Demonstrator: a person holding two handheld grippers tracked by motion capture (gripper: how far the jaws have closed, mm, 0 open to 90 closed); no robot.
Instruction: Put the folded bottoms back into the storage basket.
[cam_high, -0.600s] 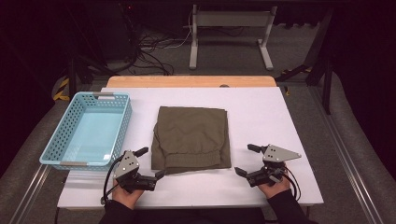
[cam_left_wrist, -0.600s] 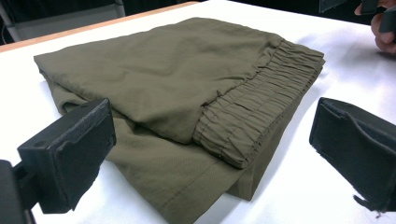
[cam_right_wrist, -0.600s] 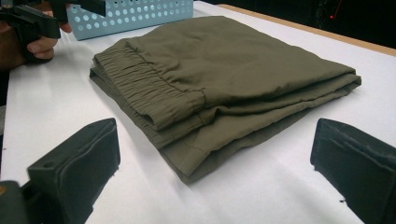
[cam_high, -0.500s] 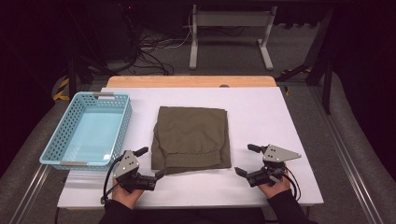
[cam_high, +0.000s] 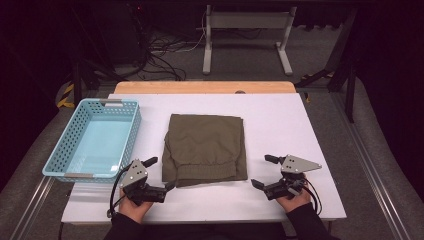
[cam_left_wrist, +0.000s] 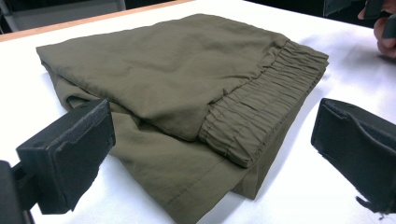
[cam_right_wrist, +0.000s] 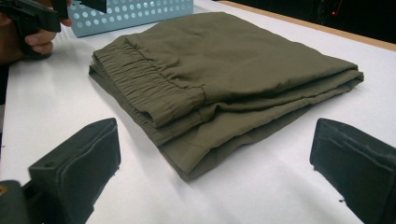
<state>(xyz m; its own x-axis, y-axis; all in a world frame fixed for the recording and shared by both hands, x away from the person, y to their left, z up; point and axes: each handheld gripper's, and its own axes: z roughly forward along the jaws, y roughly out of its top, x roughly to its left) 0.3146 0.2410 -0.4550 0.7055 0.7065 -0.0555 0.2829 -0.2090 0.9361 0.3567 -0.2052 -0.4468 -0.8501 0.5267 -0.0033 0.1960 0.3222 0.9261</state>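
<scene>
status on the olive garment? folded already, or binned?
Done: the olive garment lies folded flat on the table. In hand: nothing; left gripper and right gripper sit open either side of its near edge. Left, probably: grasping it, perhaps moving it to the blue basket, which holds nothing.

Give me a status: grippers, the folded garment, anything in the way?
Left gripper open, right gripper open, both holding nothing. Folded olive garment flat on the table between them, untouched. Blue basket off to the left, nothing blocking.

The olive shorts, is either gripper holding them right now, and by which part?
Nothing is held. The left gripper and right gripper are open beside the folded shorts.
</scene>
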